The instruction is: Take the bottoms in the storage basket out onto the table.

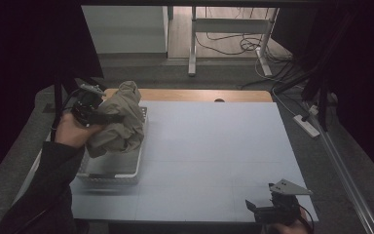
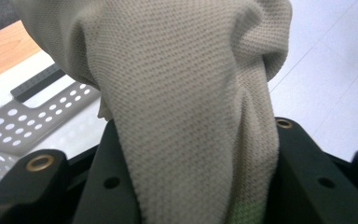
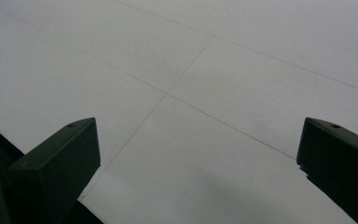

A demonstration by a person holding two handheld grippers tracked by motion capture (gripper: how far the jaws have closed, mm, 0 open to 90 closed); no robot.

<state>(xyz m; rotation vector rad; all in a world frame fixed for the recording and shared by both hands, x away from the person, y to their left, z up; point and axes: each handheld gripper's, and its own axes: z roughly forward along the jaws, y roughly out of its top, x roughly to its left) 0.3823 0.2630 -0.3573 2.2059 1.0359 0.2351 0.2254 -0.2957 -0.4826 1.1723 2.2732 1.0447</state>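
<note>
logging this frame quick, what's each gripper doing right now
Left gripper: closed on the bunched beige knit cloth, held above the white perforated plastic basket.
Right gripper: open, holding nothing, over the pale grey table.

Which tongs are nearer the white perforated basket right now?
Left. The left tongs hold the beige cloth directly above the basket. The right tongs sit open at the table's near right corner, far from it.

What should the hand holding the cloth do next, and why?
Probably carry it sideways onto the bare table. The left gripper is shut on the beige cloth, which hangs bunched over the white basket, while the right gripper waits open near the table's front edge, free to help spread it.
</note>
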